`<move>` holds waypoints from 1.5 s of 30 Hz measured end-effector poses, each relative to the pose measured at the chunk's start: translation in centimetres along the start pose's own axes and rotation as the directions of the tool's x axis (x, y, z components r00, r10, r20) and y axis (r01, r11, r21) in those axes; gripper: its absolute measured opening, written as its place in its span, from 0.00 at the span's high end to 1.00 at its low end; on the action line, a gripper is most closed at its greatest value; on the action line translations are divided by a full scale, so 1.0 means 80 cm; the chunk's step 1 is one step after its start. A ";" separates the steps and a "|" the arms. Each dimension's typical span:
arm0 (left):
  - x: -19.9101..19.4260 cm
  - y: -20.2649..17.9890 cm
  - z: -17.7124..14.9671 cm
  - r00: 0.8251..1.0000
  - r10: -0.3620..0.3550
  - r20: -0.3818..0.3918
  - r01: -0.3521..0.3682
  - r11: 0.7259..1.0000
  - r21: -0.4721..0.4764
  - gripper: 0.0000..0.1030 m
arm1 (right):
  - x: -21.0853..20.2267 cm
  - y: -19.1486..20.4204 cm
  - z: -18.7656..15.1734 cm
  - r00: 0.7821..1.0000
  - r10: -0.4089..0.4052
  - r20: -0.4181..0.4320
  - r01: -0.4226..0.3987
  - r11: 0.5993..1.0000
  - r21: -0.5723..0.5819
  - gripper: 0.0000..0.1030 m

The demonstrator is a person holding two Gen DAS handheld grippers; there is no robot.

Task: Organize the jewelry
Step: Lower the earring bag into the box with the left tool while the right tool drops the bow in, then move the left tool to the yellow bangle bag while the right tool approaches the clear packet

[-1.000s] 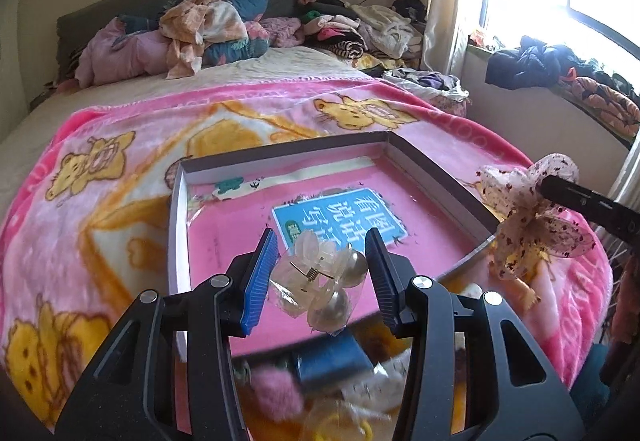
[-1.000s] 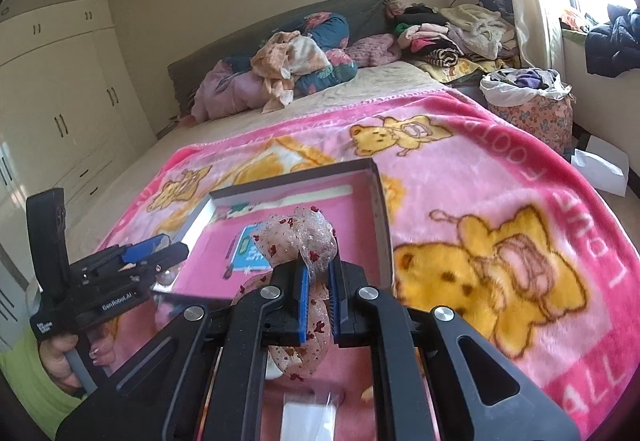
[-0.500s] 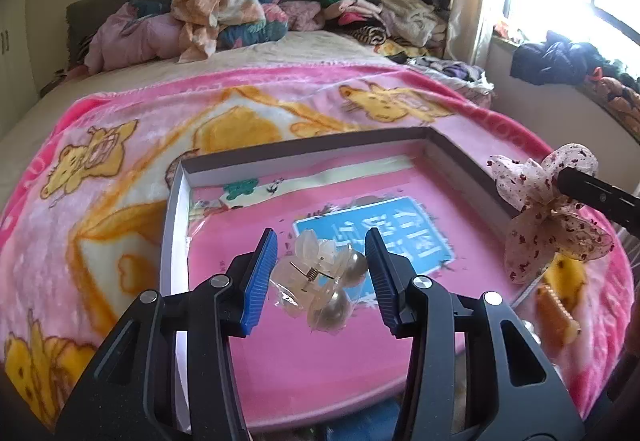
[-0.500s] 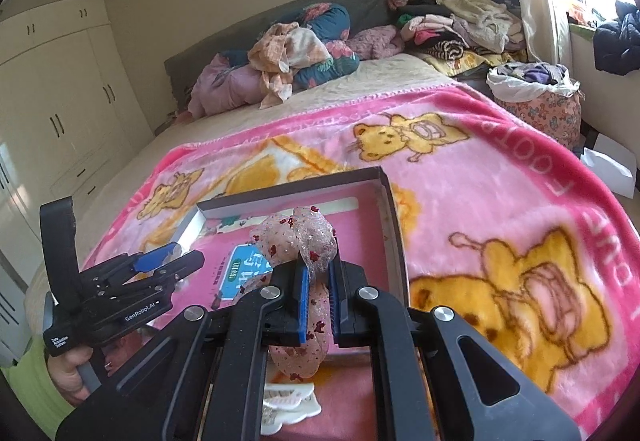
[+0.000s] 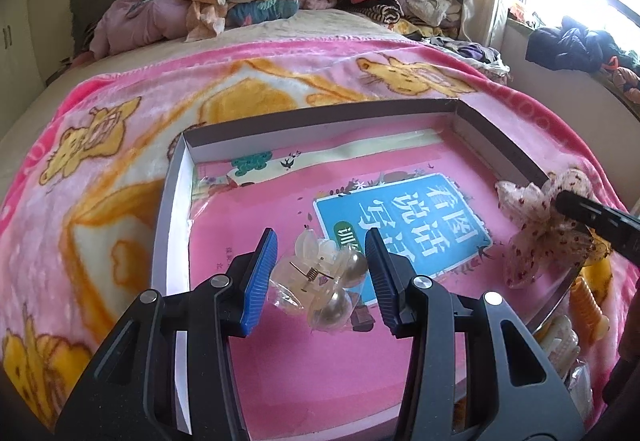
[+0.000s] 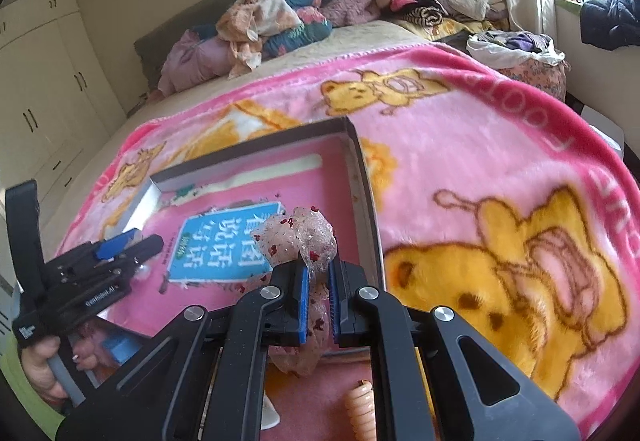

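Left gripper (image 5: 320,267) clamped on clear plastic hair claw with pearl beads (image 5: 320,281) above shallow pink-lined cardboard box (image 5: 176,209), right gripper (image 6: 318,301) clenched on sheer red-speckled fabric bow (image 6: 308,237) over box's near-right edge, pink bear-print blanket (image 6: 480,161) on bed underneath.

Both wrist views look forward, close above the shared pink tray (image 5: 500,145), toward the headboard.

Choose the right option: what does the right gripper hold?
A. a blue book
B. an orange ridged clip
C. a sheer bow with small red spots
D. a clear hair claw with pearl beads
C: in the right wrist view, the right gripper is shut on the sheer bow, whose red-spotted fabric sticks out above and below its blue pads; the clear hair claw sits in the left gripper.
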State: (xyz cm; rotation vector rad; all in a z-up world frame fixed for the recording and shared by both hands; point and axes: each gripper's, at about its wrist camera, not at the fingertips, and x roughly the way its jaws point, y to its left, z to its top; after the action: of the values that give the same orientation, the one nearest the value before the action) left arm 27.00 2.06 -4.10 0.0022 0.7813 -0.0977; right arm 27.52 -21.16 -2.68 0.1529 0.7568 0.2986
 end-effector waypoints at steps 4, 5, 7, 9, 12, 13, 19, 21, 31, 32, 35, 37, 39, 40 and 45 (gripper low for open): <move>0.005 0.001 -0.002 1.000 0.007 -0.008 -0.007 1.000 0.000 0.64 | 0.003 -0.003 -0.006 1.000 -0.018 -0.005 0.018 1.000 -0.001 0.89; 0.006 0.001 -0.002 1.000 0.009 -0.010 -0.009 1.000 0.001 0.64 | 0.003 -0.005 -0.007 1.000 -0.024 -0.004 0.024 1.000 -0.001 0.89; 0.007 0.000 -0.003 1.000 0.014 -0.013 -0.014 1.000 0.003 0.64 | 0.001 -0.004 -0.009 1.000 -0.022 0.004 0.022 1.000 -0.004 0.88; 0.008 0.001 -0.003 1.000 0.015 -0.012 -0.015 1.000 0.004 0.64 | -0.001 -0.003 -0.011 1.000 -0.022 0.011 0.022 1.000 -0.013 0.85; 0.008 0.001 -0.003 1.000 0.015 -0.012 -0.015 1.000 0.002 0.64 | -0.010 0.002 -0.014 0.999 -0.037 0.040 0.038 0.999 -0.034 0.66; 0.008 0.002 -0.003 1.000 0.017 -0.011 -0.017 1.000 0.000 0.64 | -0.014 0.002 -0.015 0.998 -0.033 0.056 0.035 0.999 -0.039 0.61; 0.005 0.006 -0.003 1.000 0.031 0.004 -0.031 1.000 -0.007 0.57 | -0.031 -0.001 -0.015 0.994 -0.030 0.108 0.034 0.999 -0.034 0.49; 0.001 0.006 -0.003 0.999 0.032 0.013 -0.032 0.999 -0.008 0.53 | -0.036 -0.002 -0.014 0.992 -0.033 0.119 0.037 0.999 -0.034 0.47; -0.018 0.000 -0.006 0.999 0.030 0.043 -0.029 0.999 -0.019 0.35 | -0.057 -0.004 -0.017 0.986 -0.032 0.164 0.037 0.999 -0.027 0.30; -0.021 0.000 -0.005 0.999 0.021 0.048 -0.020 1.000 -0.023 0.34 | -0.059 -0.003 -0.018 0.985 -0.032 0.168 0.037 0.999 -0.028 0.29; -0.032 -0.003 -0.005 0.997 0.020 0.068 -0.018 1.000 -0.025 0.25 | -0.066 -0.001 -0.019 0.982 -0.031 0.185 0.038 0.999 -0.030 0.25; -0.039 -0.004 -0.005 0.997 0.013 0.082 -0.011 0.999 -0.030 0.21 | -0.073 0.000 -0.021 0.980 -0.031 0.198 0.038 0.999 -0.033 0.24; -0.048 -0.006 -0.005 0.995 0.009 0.100 -0.006 0.999 -0.034 0.17 | -0.078 0.001 -0.022 0.978 -0.032 0.204 0.040 0.999 -0.034 0.24; -0.053 -0.007 -0.005 0.994 0.010 0.109 -0.006 0.999 -0.035 0.16 | -0.082 0.001 -0.023 0.978 -0.032 0.208 0.040 0.999 -0.033 0.24; -0.077 -0.008 -0.007 0.989 0.007 0.151 0.001 0.999 -0.054 0.11 | -0.101 0.006 -0.027 0.974 -0.027 0.225 0.035 0.999 -0.033 0.24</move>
State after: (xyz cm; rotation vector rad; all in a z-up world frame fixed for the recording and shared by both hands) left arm 22.20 2.00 -0.12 -0.0549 0.6321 -0.0732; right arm 20.36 -23.24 1.19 0.1376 0.5285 0.2600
